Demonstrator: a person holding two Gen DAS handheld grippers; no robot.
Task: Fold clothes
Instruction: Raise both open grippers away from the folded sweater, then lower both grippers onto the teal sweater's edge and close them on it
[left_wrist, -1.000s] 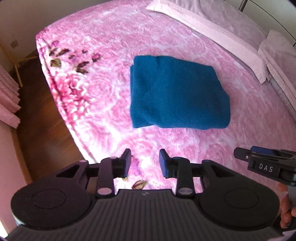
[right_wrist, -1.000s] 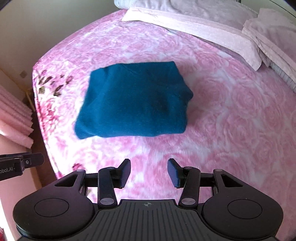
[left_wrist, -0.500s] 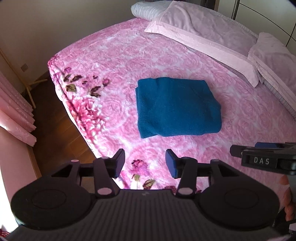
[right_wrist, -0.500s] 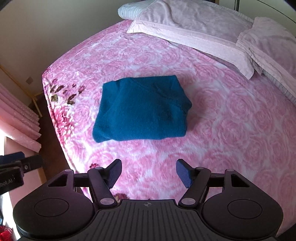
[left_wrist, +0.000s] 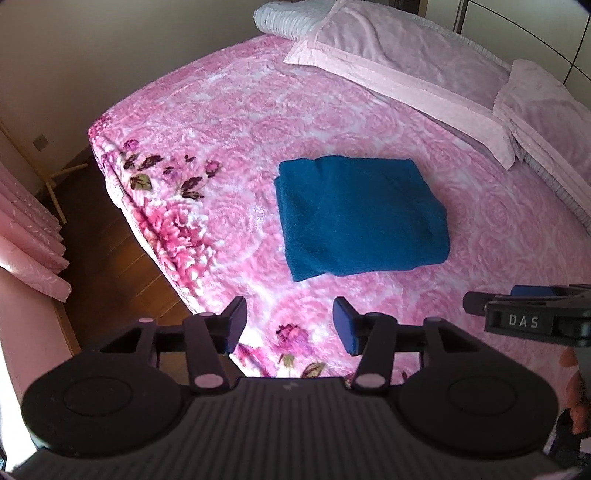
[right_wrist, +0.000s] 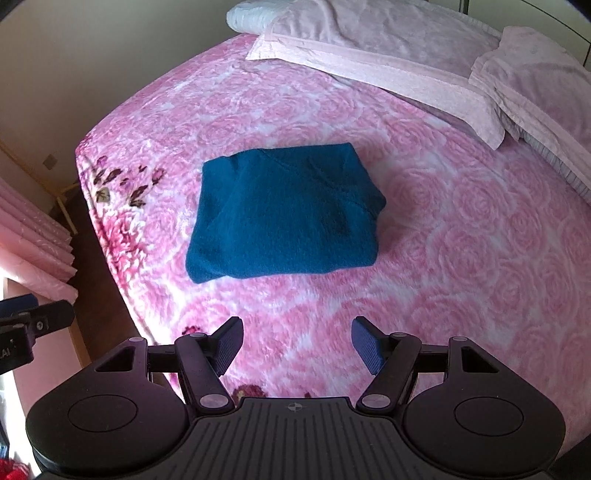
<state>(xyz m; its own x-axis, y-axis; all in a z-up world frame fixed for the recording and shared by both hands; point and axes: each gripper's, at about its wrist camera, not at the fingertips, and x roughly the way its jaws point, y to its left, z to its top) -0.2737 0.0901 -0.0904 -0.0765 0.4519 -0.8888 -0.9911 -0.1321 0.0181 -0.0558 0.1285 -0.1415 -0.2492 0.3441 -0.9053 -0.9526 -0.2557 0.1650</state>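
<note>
Left wrist view: the left gripper (left_wrist: 290, 325) has its fingers (left_wrist: 232, 325) spread with nothing between them, only the pink bed (left_wrist: 229, 122) showing in the gap. They have just been opening, from fairly close together a second ago to a clear gap now. The garment (left_wrist: 358, 218), a blue one folded into a compact rectangle, lies flat in the middle of the bed and looks smaller and farther off than a second ago; more of the pillows (left_wrist: 399, 62) and the floor (left_wrist: 110, 266) has come into view. So this hand has drawn up and away from the cloth. The right gripper (left_wrist: 517, 310) shows at the right edge, also clear of the garment.

Right wrist view: the right gripper (right_wrist: 295, 347) stands with fingers (right_wrist: 365, 343) wide apart and empty; they opened within the last second and have since held. The garment (right_wrist: 284, 214) sits well apart from them, its edges fairly even, though the right corner may bulge a little; the lens curve makes that hard to judge.

Both hands have let go and backed off, which suggests the fold is finished or nearly so.
</note>
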